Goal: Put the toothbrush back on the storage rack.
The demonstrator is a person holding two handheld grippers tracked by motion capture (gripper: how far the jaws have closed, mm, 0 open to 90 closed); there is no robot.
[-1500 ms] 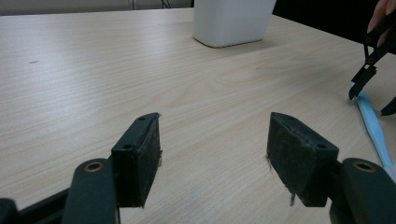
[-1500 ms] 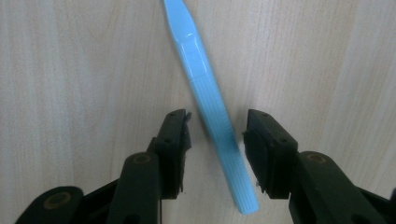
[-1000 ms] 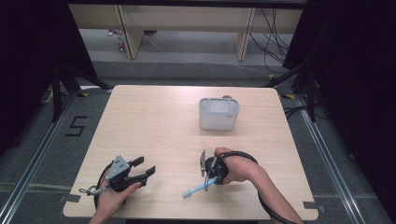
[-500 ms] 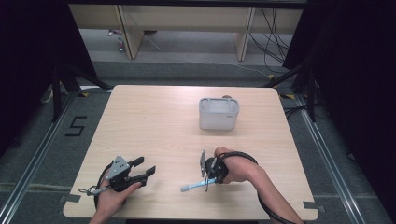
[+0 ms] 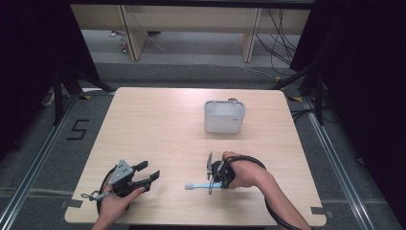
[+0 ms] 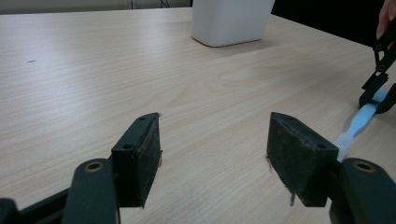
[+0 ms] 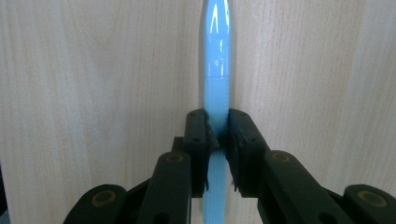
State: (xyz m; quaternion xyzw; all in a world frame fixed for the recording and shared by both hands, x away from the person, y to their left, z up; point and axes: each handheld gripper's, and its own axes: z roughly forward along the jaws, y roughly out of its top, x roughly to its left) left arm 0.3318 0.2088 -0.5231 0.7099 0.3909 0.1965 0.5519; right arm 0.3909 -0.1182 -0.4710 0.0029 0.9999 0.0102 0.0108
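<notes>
A light blue toothbrush (image 5: 197, 185) lies low at the table's front middle, its handle gripped by my right gripper (image 5: 214, 183), which is shut on it. In the right gripper view the black jaws (image 7: 217, 130) pinch the toothbrush (image 7: 217, 70) across its ribbed part. Whether it touches the wood I cannot tell. My left gripper (image 5: 148, 171) rests near the front left, open with nothing between its pads (image 6: 140, 158). From the left gripper view the toothbrush (image 6: 360, 122) and the right gripper (image 6: 379, 88) show at the far right.
A white rectangular container (image 5: 224, 116) stands toward the back of the wooden table (image 5: 153, 124), right of centre; it also shows ahead in the left gripper view as a white container (image 6: 231, 21). Dark floor and shelving surround the table.
The toothbrush's free end has swung slightly up and away in the right gripper, so it lies more level across the table. The left gripper has stayed put.
</notes>
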